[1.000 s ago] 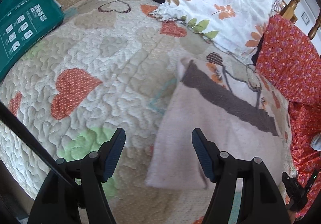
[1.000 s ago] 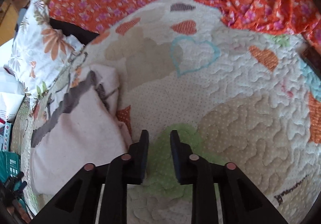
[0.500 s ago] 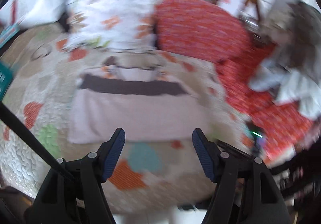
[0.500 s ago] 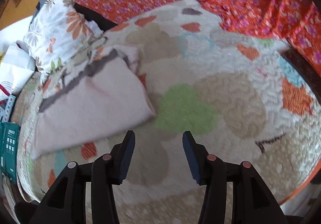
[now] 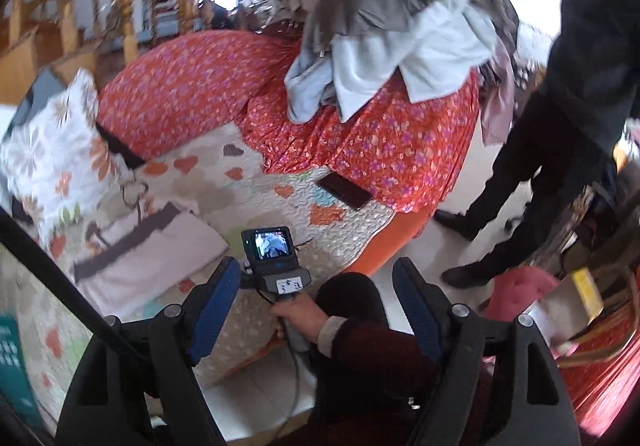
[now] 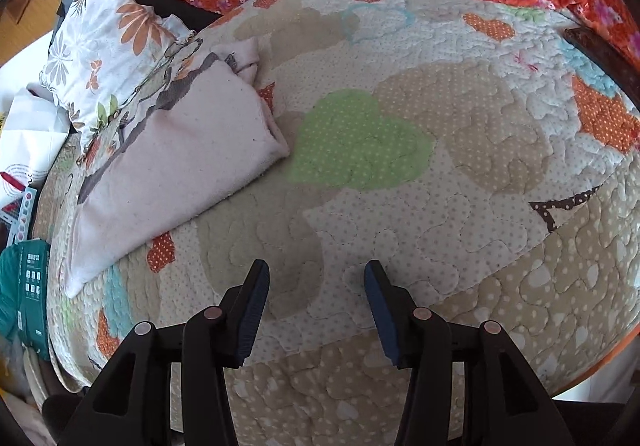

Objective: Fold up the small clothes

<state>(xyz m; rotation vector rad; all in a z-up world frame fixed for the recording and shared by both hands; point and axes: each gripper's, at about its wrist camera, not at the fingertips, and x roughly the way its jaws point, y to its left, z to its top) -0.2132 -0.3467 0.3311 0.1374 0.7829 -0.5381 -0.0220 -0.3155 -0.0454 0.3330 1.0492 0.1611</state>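
A pale pink folded garment with a dark brown band lies flat on the heart-patterned quilt, at the left in the right wrist view. It also shows in the left wrist view, left of centre. My right gripper is open and empty, raised above the quilt, to the right of and nearer than the garment. My left gripper is open and empty, held high off the bed's edge, pointing across the room. The right hand unit shows between its fingers.
A floral pillow lies behind the garment. An orange flowered duvet with a pile of grey and white clothes covers the far end of the bed. A green box sits at the left edge. A person in black stands on the floor at right.
Both grippers pulled back and up from the garment. The right gripper opened from nearly shut. The left gripper swung right, now facing the room and the other hand.
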